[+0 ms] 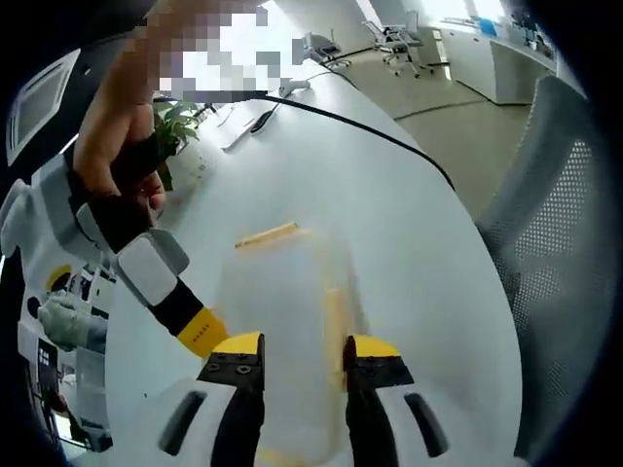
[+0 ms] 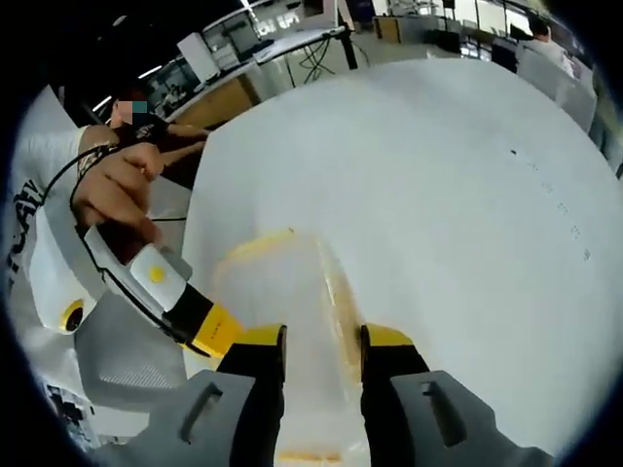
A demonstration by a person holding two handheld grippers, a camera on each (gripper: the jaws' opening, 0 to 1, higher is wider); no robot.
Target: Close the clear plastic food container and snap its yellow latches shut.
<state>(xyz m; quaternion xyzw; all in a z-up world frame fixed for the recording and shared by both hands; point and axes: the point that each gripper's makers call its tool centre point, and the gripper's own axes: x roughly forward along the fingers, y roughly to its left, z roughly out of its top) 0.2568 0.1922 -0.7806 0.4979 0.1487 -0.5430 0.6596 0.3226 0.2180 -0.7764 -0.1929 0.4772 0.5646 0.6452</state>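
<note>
The clear plastic container [image 1: 287, 292] lies on the white table [image 1: 409, 224], blurred, with one yellow latch [image 1: 268, 234] along its far edge and another yellow latch [image 1: 334, 311] on its right side. My left gripper [image 1: 304, 355] is open, its jaws standing over the near part of the box. The right gripper's yellow tip [image 1: 202, 331] comes in from the left, beside the box's left edge. In the right gripper view the container [image 2: 282, 287] sits just ahead of my open right gripper [image 2: 321, 341]. The left gripper [image 2: 209, 331] reaches its left side, held by a hand [image 2: 122, 185].
A grey mesh office chair [image 1: 555, 243] stands by the table's right edge. A black cable [image 1: 370, 131] crosses the far tabletop, and a green plant [image 1: 175, 126] sits at the back left. The table surface [image 2: 448, 175] spreads wide to the right, with another mesh chair [image 2: 127, 360] at lower left.
</note>
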